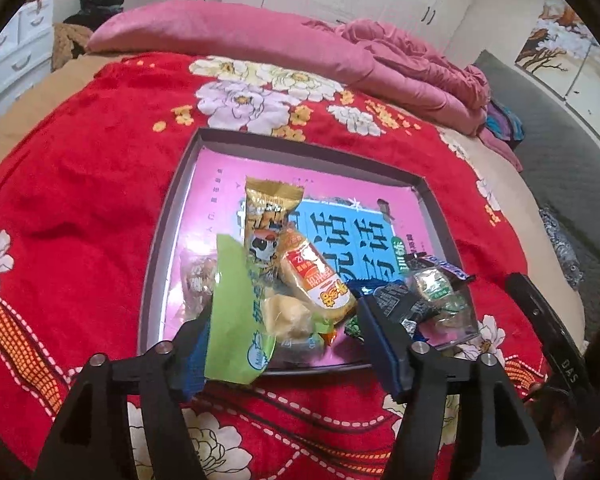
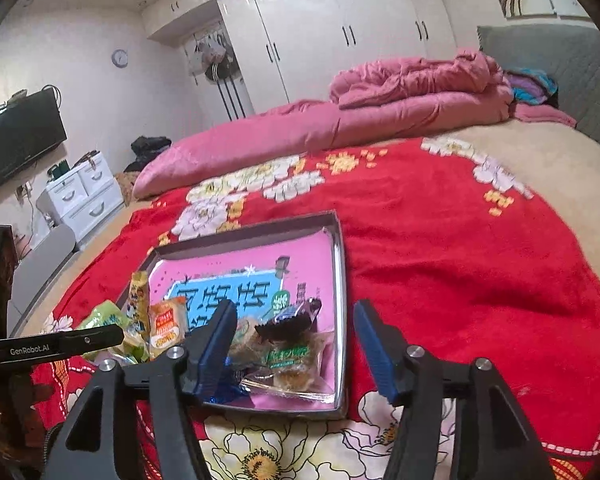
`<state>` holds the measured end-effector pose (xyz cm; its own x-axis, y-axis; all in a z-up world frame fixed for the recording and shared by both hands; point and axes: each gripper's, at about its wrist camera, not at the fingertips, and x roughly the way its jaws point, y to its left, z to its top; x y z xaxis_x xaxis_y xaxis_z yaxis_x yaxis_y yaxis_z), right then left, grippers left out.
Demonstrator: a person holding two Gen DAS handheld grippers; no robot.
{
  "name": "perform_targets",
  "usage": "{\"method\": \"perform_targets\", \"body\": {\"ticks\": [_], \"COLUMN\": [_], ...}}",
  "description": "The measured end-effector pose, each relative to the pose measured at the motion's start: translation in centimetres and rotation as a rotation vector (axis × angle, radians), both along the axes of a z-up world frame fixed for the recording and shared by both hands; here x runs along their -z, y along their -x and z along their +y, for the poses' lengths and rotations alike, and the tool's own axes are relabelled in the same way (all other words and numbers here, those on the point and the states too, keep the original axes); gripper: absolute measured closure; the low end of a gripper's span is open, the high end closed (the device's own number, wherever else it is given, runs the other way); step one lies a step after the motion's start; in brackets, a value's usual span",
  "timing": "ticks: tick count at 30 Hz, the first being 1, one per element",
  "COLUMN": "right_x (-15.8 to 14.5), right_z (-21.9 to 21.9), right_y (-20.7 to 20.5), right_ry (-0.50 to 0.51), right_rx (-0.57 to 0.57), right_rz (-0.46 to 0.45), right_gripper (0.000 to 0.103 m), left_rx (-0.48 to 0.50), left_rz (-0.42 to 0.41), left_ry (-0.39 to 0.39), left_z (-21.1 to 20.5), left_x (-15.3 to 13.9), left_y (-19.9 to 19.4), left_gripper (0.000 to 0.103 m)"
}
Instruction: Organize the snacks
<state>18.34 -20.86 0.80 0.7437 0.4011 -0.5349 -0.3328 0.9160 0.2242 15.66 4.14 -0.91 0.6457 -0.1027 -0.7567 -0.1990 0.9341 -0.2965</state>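
A shallow grey tray [image 1: 164, 248] with a pink and blue printed bottom lies on the red floral blanket [image 1: 80, 184]. Snacks are piled at its near end: a green packet [image 1: 232, 320], a gold cartoon packet [image 1: 268, 216], an orange-labelled packet [image 1: 316, 276], dark wrapped bars [image 1: 400, 300] and a clear pack with a green label [image 1: 436, 284]. My left gripper [image 1: 288, 348] is open over the pile; the green packet leans against its left finger. My right gripper [image 2: 296, 344] stands open above the tray's [image 2: 342, 300] near right corner, nothing between its pads, over the clear pack [image 2: 288, 356].
A rolled pink quilt [image 2: 380, 104] lies across the far side of the bed. White wardrobes [image 2: 340, 20] line the back wall; a television [image 2: 20, 136] and white drawers [image 2: 84, 192] stand at the left. The left gripper's body [image 2: 52, 344] shows at the right wrist view's left edge.
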Motion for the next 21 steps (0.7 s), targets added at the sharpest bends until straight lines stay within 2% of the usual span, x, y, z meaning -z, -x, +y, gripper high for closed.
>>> {"method": "perform_targets", "body": {"ticks": [2, 8, 15, 21], "right_x": [-0.7, -2.0, -2.4, -2.5], "right_z": [0.0, 0.5, 1.1, 1.7], "right_y": [0.8, 3.0, 4.4, 6.6], "right_ry": [0.005, 0.035, 0.042, 0.040], "right_rx": [0.007, 0.004, 0.010, -0.005], "right_rz": [-0.037, -0.092, -0.086, -0.043], "right_gripper": [0.032, 0.025, 0.022, 0.018], "left_rx": [-0.004, -0.025, -0.048, -0.034], "left_rz": [-0.015, -0.081, -0.143, -0.117], "left_ry": [-0.008, -0.032, -0.048, -0.064], "left_z": [0.1, 0.6, 1.3, 1.0], "left_x": [-0.6, -2.5, -4.8, -4.3], "left_y": [0.3, 1.9, 3.9, 6.5], "left_gripper": [0.031, 0.029, 0.028, 0.028]}}
